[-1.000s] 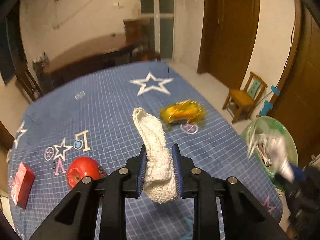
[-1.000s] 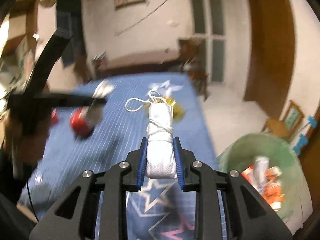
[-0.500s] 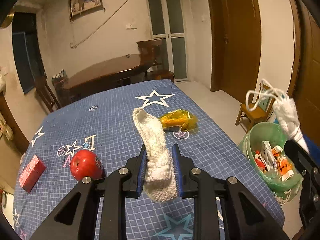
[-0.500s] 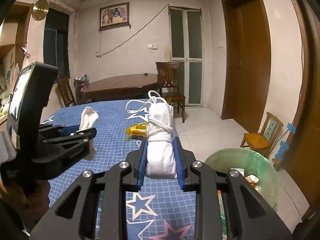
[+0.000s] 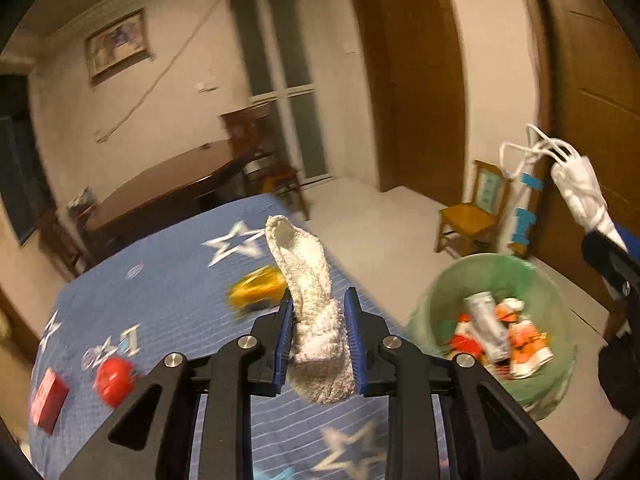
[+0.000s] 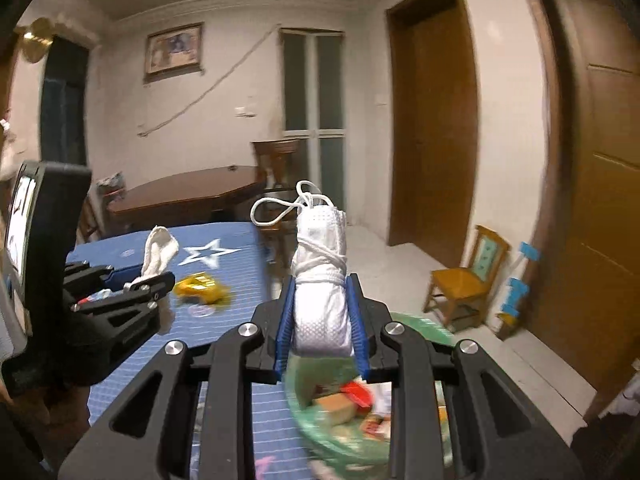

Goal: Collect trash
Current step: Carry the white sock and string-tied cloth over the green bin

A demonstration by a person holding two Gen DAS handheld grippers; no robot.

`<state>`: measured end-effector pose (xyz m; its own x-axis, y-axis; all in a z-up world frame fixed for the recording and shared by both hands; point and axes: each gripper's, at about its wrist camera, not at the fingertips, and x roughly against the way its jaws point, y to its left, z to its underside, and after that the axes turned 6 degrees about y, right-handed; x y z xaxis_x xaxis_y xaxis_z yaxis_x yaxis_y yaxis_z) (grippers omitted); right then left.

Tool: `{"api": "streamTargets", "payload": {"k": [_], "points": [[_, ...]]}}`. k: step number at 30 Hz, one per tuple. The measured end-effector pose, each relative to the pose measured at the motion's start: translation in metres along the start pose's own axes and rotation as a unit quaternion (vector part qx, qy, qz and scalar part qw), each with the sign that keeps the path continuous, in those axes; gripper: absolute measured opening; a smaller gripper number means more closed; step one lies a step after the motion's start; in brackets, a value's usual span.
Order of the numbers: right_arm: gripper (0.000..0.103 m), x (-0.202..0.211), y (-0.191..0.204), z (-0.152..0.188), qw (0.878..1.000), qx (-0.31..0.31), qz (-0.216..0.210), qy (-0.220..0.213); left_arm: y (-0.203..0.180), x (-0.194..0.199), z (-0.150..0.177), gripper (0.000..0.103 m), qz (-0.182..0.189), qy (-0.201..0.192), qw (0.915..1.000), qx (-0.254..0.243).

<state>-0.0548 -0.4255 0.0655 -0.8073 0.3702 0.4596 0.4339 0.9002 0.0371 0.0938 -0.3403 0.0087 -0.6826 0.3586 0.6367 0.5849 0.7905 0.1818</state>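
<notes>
Left tool (image 5: pixel 318 334) clamped narrowly on a white knitted sock (image 5: pixel 308 280), blue pads pressing both sides, toe end rising up and away, heel end drooping below. Raised above the right edge of the worktop (image 5: pixel 168 280), which is draped in a blue checked cloth with white stars. On the cloth: a yellow crinkled wrapper (image 5: pixel 256 290) just behind the sock, a red apple (image 5: pixel 114 376) and a red box (image 5: pixel 48 402) well apart at lower left.

Right tool (image 6: pixel 322 320) closed tight on a rolled white face mask (image 6: pixel 320 276) bound with its own ear loops, one loop sticking out at the top. Positioned directly over the green-lined trash bin (image 6: pixel 316 420); the same bin (image 5: pixel 496 276) seen from the left wrist on the floor just beside the worktop, holding orange and white packets and a grey tube. Mask (image 5: pixel 580 190) visible there too, high at the right edge, above and beyond the bin.

Behind, blurred: dark wooden table (image 6: pixel 184 196), small wooden chair (image 6: pixel 464 280) against the wall, brown doors, framed picture (image 6: pixel 174 50).
</notes>
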Motion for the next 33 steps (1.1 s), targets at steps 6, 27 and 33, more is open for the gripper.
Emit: {"api": "streamTargets", "payload": {"k": [6,27,33], "points": [[0.024,0.001,-0.043,-0.004,0.999,-0.022,0.049,0.007,-0.062,-0.019,-0.019,0.026,0.065,0.001,0.9968,-0.047],[0.024,-0.030,-0.074,0.021,0.994,-0.049,0.064,0.068,-0.121,-0.092,-0.018,0.026,0.139,0.058,0.9830,-0.105],[0.024,-0.038,-0.080,0.019,0.994,-0.049,0.061,0.075,-0.118,-0.094,-0.021,0.026,0.138,0.060,0.9824,-0.110]]}}
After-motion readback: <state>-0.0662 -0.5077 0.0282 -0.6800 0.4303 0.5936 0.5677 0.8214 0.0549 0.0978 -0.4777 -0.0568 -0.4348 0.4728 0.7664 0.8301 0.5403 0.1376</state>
